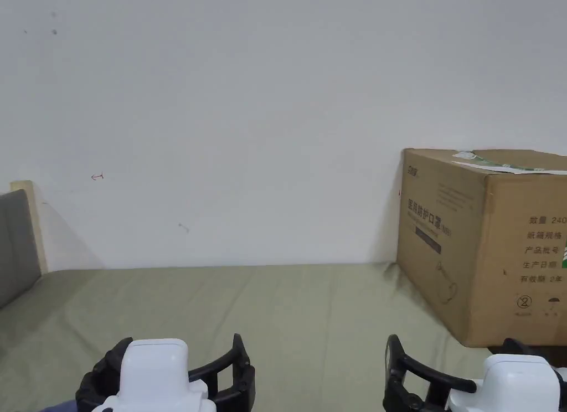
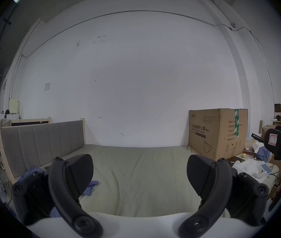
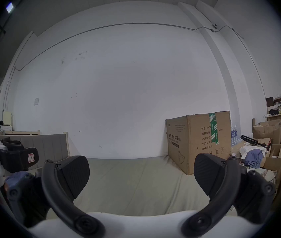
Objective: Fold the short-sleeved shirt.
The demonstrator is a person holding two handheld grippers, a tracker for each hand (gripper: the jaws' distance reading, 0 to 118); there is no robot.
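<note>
A crumpled blue garment (image 2: 91, 186) lies on the left side of the olive bed sheet (image 2: 136, 173), mostly hidden behind my left gripper's left jaw. A patch of it (image 3: 16, 174) also shows low on the left in the right gripper view. My left gripper (image 2: 139, 169) is open, jaws wide apart with nothing between them, held above the sheet. My right gripper (image 3: 141, 171) is open too and holds nothing. In the head view both hover side by side over the near edge of the bed, left gripper (image 1: 180, 352) and right gripper (image 1: 451, 352).
A large cardboard box (image 1: 487, 241) stands on the bed at the right against the white wall. A grey padded headboard (image 2: 42, 142) borders the left side. Past the box is a cluttered table with boxes and another blue cloth (image 3: 254, 155).
</note>
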